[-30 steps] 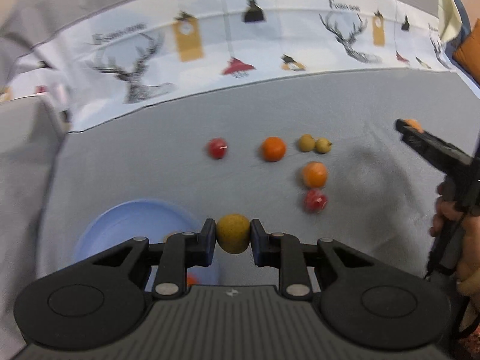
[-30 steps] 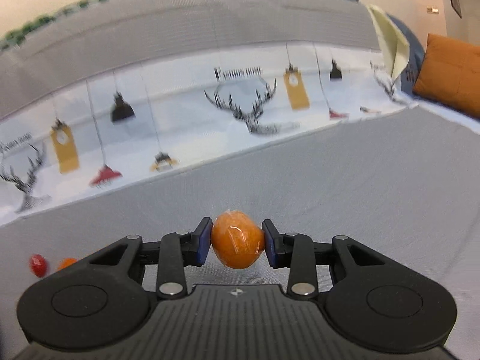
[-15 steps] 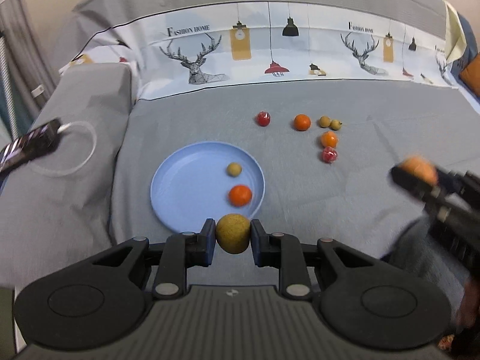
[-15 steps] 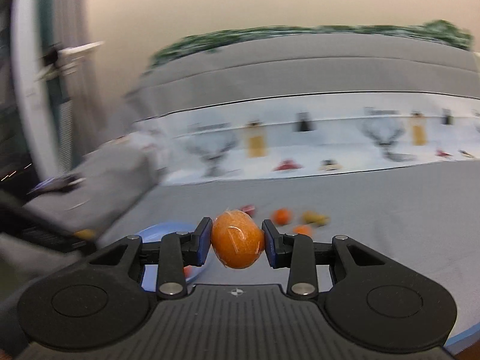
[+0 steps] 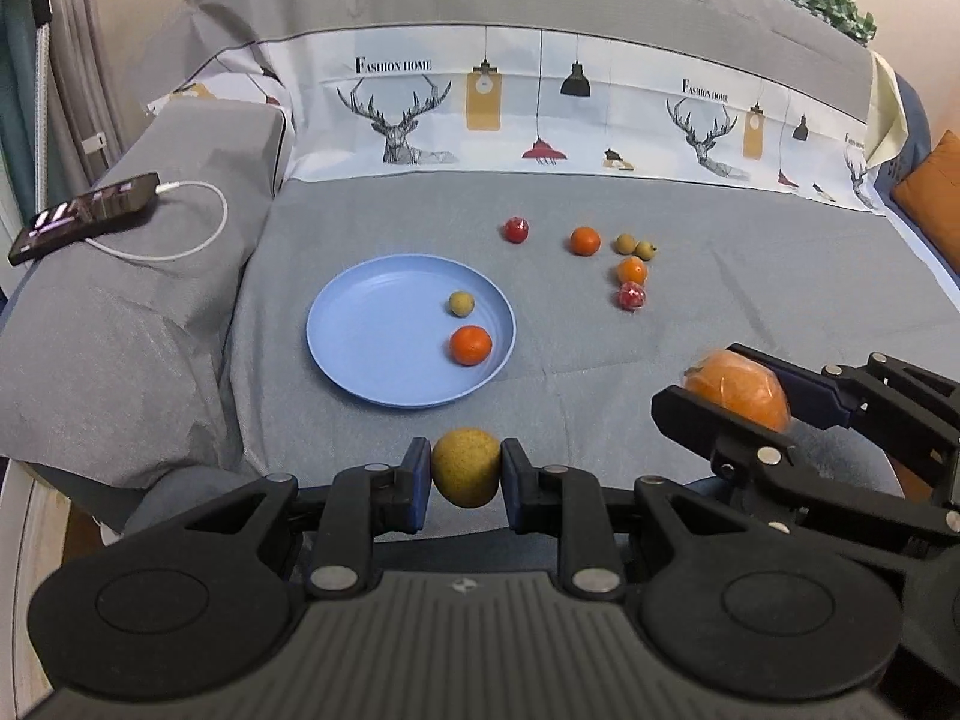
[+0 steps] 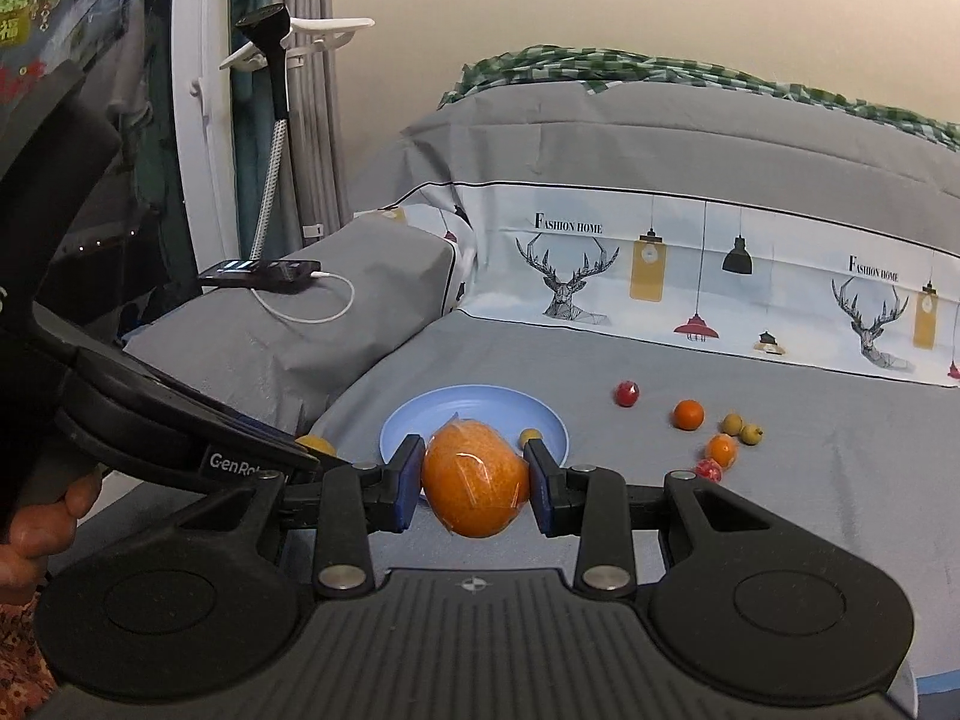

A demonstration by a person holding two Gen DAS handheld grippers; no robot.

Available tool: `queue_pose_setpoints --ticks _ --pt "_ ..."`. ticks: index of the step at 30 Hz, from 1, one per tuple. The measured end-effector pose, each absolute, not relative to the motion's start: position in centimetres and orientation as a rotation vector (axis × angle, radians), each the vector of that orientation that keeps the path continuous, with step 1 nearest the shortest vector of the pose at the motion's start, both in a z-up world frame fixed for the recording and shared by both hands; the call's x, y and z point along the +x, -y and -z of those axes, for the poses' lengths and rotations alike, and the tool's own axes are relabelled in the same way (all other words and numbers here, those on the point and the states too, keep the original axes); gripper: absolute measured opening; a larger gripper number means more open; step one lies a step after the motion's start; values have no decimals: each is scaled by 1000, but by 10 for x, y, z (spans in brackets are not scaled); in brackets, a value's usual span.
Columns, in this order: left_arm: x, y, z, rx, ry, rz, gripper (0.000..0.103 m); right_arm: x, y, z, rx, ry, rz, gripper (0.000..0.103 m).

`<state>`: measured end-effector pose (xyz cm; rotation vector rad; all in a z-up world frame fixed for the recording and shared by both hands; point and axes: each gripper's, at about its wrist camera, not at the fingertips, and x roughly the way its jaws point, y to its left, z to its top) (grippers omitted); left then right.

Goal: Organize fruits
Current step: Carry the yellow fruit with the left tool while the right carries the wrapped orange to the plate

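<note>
Both tools are swinging back toward the blue plate [image 5: 360,372] on the bed. The left tool [image 5: 465,483] is gripping a yellow-brown fruit [image 5: 465,467]; the right tool [image 6: 474,483] is clamping a wrapped orange [image 6: 474,483] nearby.

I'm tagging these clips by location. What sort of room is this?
Probably a home living room or bedroom: a cloth-covered sofa or daybed, a phone charging on its armrest, an orange cushion and curtains.
</note>
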<state>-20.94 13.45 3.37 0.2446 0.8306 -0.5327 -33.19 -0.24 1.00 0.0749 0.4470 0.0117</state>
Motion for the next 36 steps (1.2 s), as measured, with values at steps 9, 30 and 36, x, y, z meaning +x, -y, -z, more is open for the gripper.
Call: queue_pose_setpoints --ticks 9,30,36 --pt "-205 -139 -33 220 -830 549 27 -321 -3 -10 40 -460 5 38" --pt "-190 -144 -24 195 -866 546 27 -311 -5 -4 45 -490 25 38" --pt "-168 -148 -22 177 -868 527 27 -292 -3 0 22 -507 36 38"
